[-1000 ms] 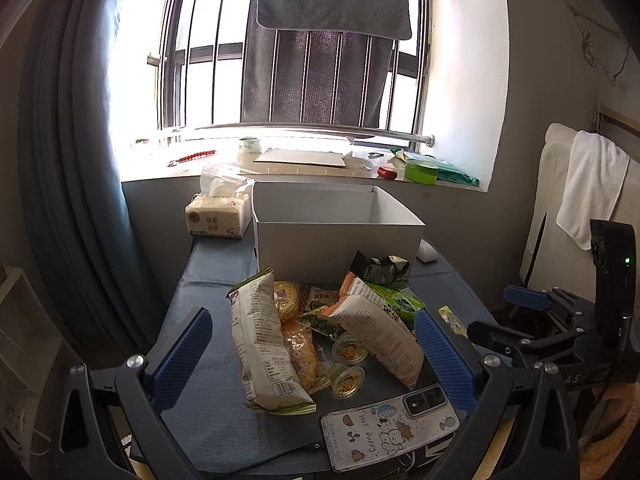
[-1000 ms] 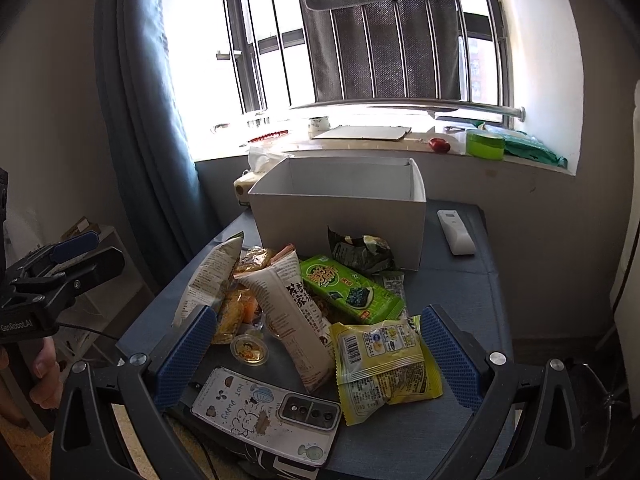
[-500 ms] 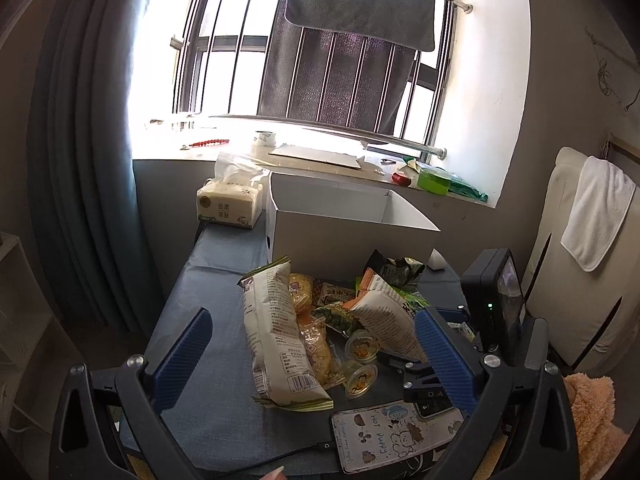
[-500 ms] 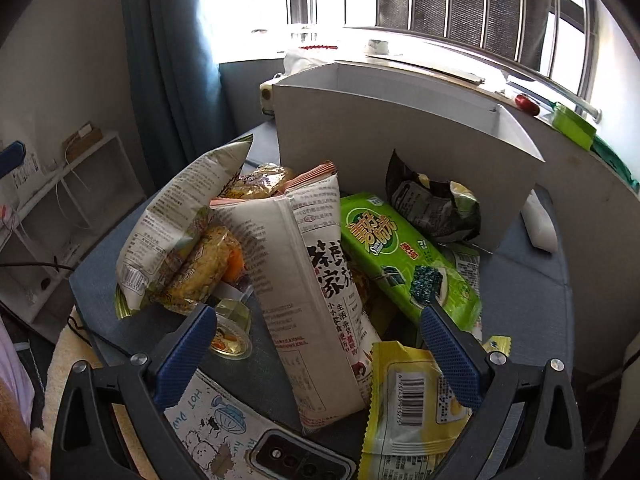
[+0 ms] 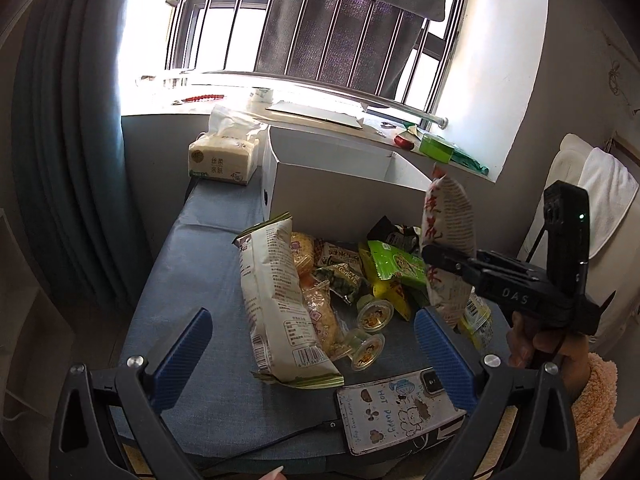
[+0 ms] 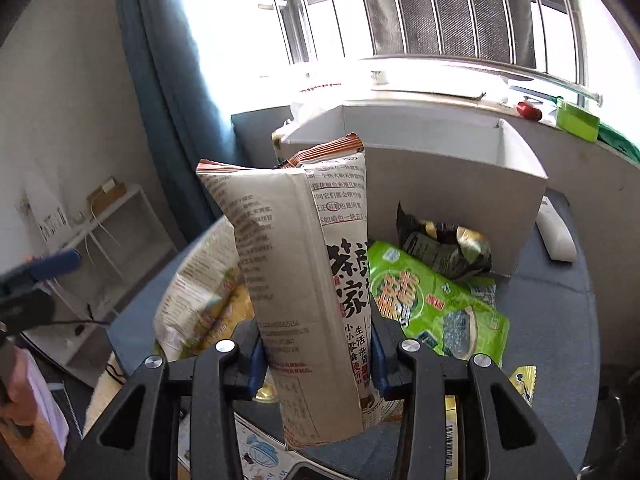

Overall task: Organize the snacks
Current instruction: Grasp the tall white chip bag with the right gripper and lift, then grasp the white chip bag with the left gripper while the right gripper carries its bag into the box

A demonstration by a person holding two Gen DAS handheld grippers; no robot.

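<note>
My right gripper (image 6: 316, 354) is shut on a tall beige snack bag (image 6: 308, 280) with an orange top and holds it upright above the snack pile; the bag also shows in the left wrist view (image 5: 446, 236). An open white box (image 5: 340, 176) stands behind the pile. On the blue table (image 5: 208, 280) lie a long white bag (image 5: 276, 300), a green seaweed pack (image 6: 436, 308), a dark crumpled bag (image 6: 440, 244), two jelly cups (image 5: 370, 332) and yellow packets. My left gripper (image 5: 316, 356) is open and empty near the front edge.
A phone (image 5: 396, 412) with a cartoon case lies at the front edge, cable attached. A tissue pack (image 5: 222, 160) stands left of the box. A white remote (image 6: 556, 232) lies right of the box. A curtain hangs at left, a windowsill with clutter behind.
My right gripper closed on the beige bag and lifted it upright off the pile. My left gripper drifted slightly, staying open.
</note>
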